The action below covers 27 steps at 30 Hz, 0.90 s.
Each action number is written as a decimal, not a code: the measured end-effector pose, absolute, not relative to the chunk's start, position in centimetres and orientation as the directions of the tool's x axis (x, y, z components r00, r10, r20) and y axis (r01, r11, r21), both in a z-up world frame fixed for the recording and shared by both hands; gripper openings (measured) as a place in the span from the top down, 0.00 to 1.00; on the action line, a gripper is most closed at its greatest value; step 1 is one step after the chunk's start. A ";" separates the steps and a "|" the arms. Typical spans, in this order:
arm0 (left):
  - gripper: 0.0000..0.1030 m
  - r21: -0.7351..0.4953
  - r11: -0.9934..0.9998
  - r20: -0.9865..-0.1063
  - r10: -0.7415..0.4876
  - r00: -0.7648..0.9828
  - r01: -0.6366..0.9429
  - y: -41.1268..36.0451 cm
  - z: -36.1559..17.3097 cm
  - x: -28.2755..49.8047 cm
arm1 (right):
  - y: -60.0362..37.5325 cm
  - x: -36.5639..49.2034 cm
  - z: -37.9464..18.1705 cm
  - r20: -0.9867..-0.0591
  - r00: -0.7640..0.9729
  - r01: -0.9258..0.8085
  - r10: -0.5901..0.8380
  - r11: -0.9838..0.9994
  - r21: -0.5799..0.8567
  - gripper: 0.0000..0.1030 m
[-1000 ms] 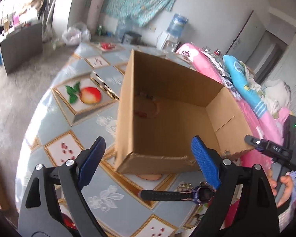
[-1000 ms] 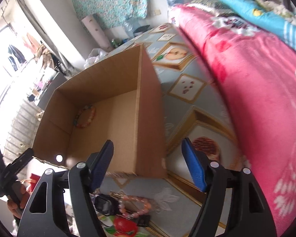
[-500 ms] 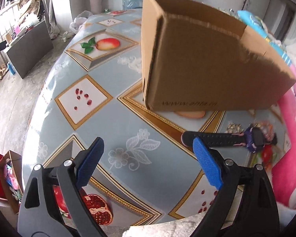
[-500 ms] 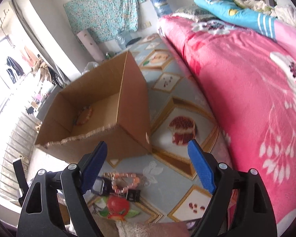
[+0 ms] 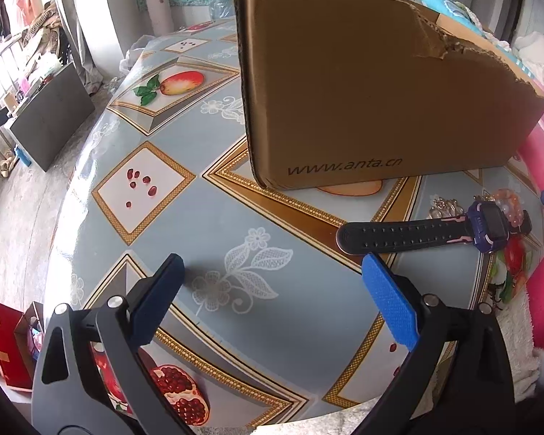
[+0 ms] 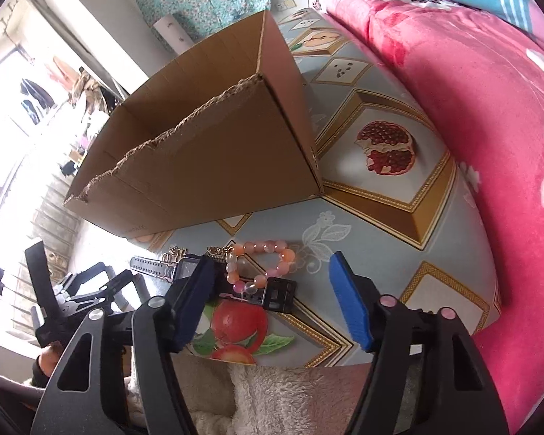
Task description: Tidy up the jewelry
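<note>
Left hand-held gripper [image 5: 272, 282]: jaws opening, spread wide, nothing between them, over bare worktop [image 5: 206, 217]. Watch [image 5: 428, 232]: flat on the worktop, strap end just ahead of the right pad [image 5: 390, 301]. Cardboard box [image 5: 380, 83]: beyond both. Right hand-held gripper [image 6: 272, 290]: jaws closing, pressing nothing; bead bracelet [image 6: 261, 264] lies just ahead between them, over the watch's strap. Pink bedding [image 6: 471, 90]: to its right

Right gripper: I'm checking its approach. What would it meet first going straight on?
Probably the pink bead bracelet, lying on the watch just ahead of the closing right gripper; depth is uncertain.
</note>
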<state>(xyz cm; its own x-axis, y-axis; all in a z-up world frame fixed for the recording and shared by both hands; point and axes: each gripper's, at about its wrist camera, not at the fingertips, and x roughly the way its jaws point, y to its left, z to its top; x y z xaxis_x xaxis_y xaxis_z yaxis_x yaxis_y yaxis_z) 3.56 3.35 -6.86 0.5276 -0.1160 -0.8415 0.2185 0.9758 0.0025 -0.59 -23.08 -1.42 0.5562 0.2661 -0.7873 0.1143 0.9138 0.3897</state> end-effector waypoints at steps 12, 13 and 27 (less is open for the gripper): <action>0.07 0.012 0.976 -0.855 -0.104 0.508 0.219 3.1 -7.1 4.6 | -20.8 1.8 -2.9 -0.870 0.457 0.086 0.187 0.964 0.252 0.74; 0.07 0.012 0.976 -0.856 -0.104 0.507 0.219 3.1 -7.1 4.6 | -20.7 1.9 -3.2 -0.874 0.448 0.086 0.189 0.964 0.252 0.76; 0.07 0.008 0.969 -0.850 -0.123 0.513 0.246 3.3 -7.2 4.7 | -23.0 4.4 -2.7 -0.858 0.476 0.151 0.191 0.944 0.293 0.96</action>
